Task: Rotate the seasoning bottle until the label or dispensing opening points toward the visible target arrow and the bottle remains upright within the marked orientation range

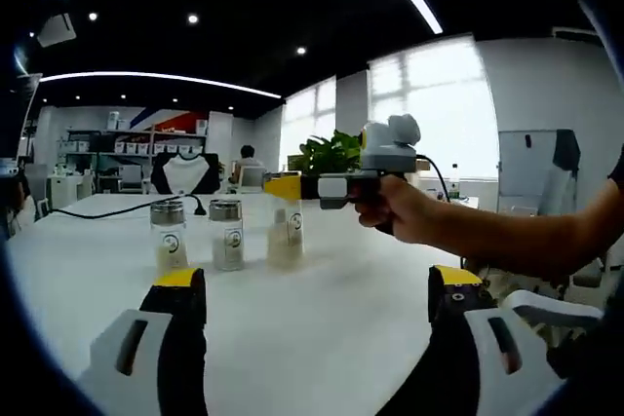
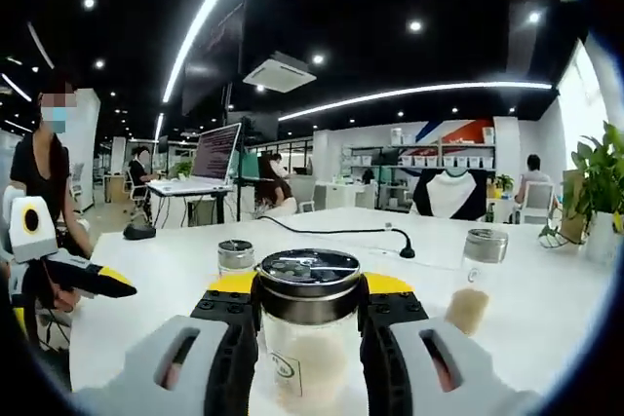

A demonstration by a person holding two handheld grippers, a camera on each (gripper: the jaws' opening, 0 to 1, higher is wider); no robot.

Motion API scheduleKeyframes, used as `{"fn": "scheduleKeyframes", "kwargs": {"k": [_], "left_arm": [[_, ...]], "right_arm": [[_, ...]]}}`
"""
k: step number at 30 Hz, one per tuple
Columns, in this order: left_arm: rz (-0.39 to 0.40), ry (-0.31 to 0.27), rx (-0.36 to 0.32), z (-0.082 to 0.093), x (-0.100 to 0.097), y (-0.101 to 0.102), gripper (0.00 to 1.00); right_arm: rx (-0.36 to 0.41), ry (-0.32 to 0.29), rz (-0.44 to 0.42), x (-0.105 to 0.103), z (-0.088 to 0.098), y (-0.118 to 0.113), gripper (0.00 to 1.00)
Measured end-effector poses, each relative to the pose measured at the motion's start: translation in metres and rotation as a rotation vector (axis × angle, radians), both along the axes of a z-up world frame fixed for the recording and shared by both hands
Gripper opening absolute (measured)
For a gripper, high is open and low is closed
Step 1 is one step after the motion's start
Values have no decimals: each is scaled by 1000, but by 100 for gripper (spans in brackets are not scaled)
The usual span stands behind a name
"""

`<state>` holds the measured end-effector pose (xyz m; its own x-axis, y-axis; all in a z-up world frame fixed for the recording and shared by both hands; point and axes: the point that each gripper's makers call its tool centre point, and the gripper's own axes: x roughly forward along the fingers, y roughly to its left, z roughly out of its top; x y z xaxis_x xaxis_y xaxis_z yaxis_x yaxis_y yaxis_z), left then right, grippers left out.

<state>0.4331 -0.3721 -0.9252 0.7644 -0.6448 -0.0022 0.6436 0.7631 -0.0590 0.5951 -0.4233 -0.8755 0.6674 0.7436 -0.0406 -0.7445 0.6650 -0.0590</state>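
Observation:
Three clear seasoning bottles with pale powder stand on the white table (image 1: 322, 338). My right gripper (image 1: 283, 187), held by a hand (image 1: 395, 209), comes in from the right and is shut on the rightmost bottle (image 1: 285, 233) near its top. In the right gripper view that bottle (image 2: 308, 275) sits upright between the jaws of my right gripper (image 2: 308, 291), its metal lid facing me. The other two bottles (image 1: 168, 238) (image 1: 226, 235) stand free to its left. My left gripper (image 1: 317, 284) is open, low over the table, short of the bottles; its yellow-tipped jaw (image 2: 109, 282) shows at the left.
A black cable (image 2: 331, 232) with a plug runs across the table behind the bottles. A potted plant (image 1: 329, 153) stands at the far edge. A laptop (image 2: 213, 155) sits on a desk further off. A person (image 2: 44, 163) stands at the left, and others sit in the background.

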Motion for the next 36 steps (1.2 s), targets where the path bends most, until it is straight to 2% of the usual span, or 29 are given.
{"fn": "scheduleKeyframes", "kwargs": {"k": [4, 8, 11, 18, 21, 23, 36], "left_arm": [[1, -17, -18, 4, 0, -1, 100], [-15, -12, -2, 1, -1, -3, 100], [-12, -15, 5, 1, -2, -3, 100], [-29, -21, 56, -1, -5, -5, 100], [-31, -23, 54, -1, -5, -6, 100], [-34, -19, 49, -1, -5, -7, 100], [-26, -13, 67, -1, -5, -2, 100]], "right_arm": [[-10, 2, 5, 10, -1, -1, 36], [-46, 8, 15, 18, -8, 1, 36], [-23, 31, 30, 17, -7, 1, 36], [-50, 34, 79, 10, -7, 5, 37], [-33, 82, 71, 12, -10, 1, 37], [-33, 63, 81, 12, -10, 0, 37], [-22, 56, 80, 15, -11, -3, 37]]}}
